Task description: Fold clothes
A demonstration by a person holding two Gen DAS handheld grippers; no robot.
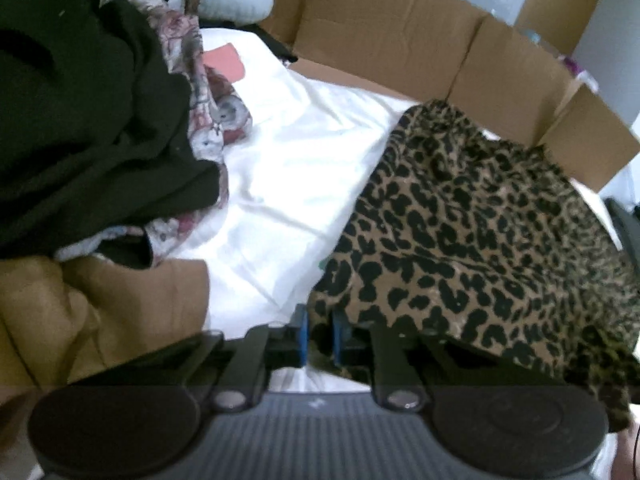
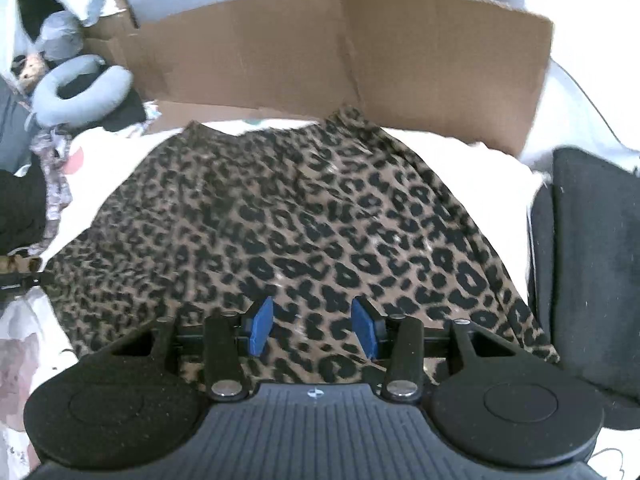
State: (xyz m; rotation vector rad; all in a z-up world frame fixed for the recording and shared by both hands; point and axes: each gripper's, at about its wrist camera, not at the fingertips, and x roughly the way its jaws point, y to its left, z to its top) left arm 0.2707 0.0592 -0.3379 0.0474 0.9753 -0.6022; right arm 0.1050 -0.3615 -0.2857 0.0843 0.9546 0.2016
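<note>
A leopard-print garment [image 2: 304, 216] lies spread over a white sheet [image 1: 288, 176], its far edge near a cardboard wall. In the left wrist view its near corner [image 1: 460, 240] is lifted and bunched, and my left gripper [image 1: 320, 338] is shut on that fabric edge, blue pads [image 1: 303, 336] nearly together. My right gripper [image 2: 313, 330] hovers over the garment's near hem, open, its blue pads [image 2: 262, 326] wide apart with only flat fabric beneath them.
A heap of clothes sits at the left: a dark green garment [image 1: 88, 120], a floral piece [image 1: 208, 100] and a tan one [image 1: 100, 312]. A cardboard box [image 2: 340, 52] stands behind. A grey neck pillow [image 2: 80, 92] lies far left, a dark cushion [image 2: 592, 264] at the right.
</note>
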